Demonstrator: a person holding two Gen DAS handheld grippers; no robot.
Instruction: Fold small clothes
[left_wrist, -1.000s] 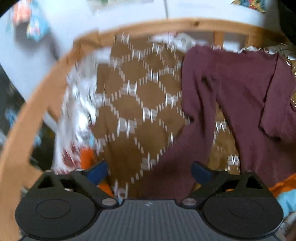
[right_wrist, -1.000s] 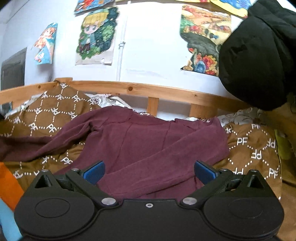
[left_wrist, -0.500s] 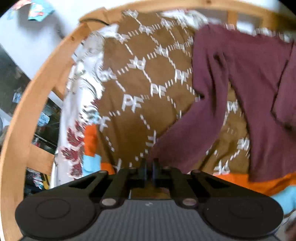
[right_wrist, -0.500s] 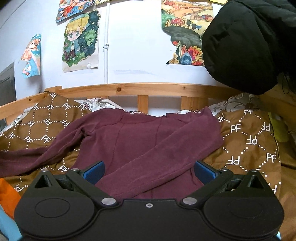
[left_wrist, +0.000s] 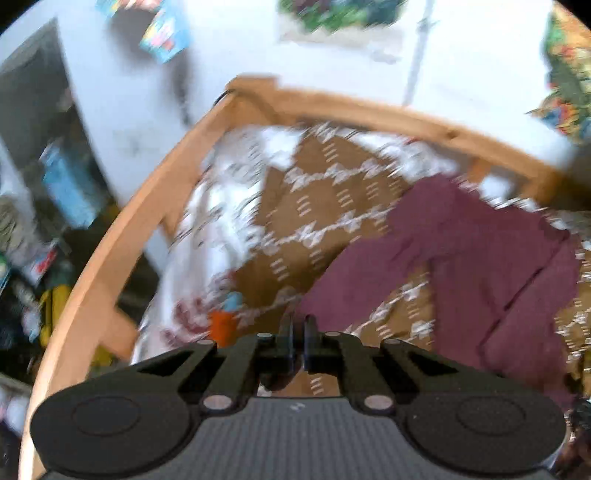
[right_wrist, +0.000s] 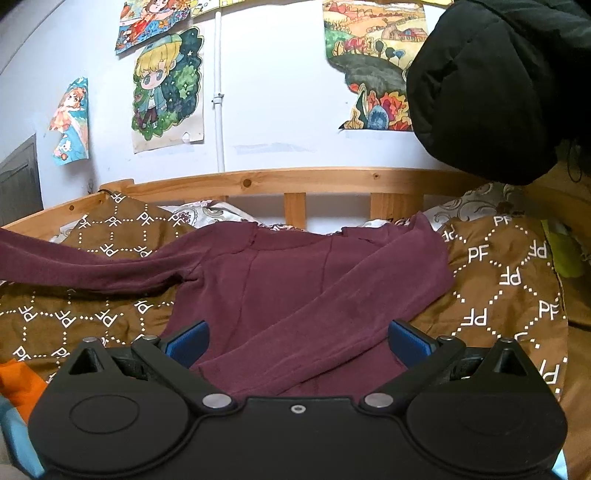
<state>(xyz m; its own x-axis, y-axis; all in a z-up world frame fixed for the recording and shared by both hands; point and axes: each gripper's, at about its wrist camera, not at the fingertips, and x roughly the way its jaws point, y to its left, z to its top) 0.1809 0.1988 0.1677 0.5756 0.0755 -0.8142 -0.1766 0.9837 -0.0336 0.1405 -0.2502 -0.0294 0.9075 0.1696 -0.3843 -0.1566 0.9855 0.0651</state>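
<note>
A maroon long-sleeved shirt (right_wrist: 288, 280) lies spread on a brown patterned blanket (right_wrist: 509, 280) on the bed. One sleeve is folded diagonally across its body. My left gripper (left_wrist: 298, 325) is shut on the cuff end of the other sleeve (left_wrist: 354, 273), which hangs taut from the shirt (left_wrist: 480, 266) to the jaws. In the right wrist view that lifted sleeve (right_wrist: 92, 269) runs off the left edge, above the blanket. My right gripper (right_wrist: 297, 339) is open, hovering just above the shirt's near hem with nothing between its blue pads.
A wooden bed rail (right_wrist: 332, 181) borders the far side and bends round the left (left_wrist: 110, 251). A black jacket (right_wrist: 491, 85) hangs at the upper right. Orange cloth (right_wrist: 18, 384) lies at the near left. Cluttered shelves stand beyond the left rail.
The left gripper closed on the sleeve's end and has risen with it, pulling the sleeve off the blanket. The right gripper has stayed almost in place, still open.
</note>
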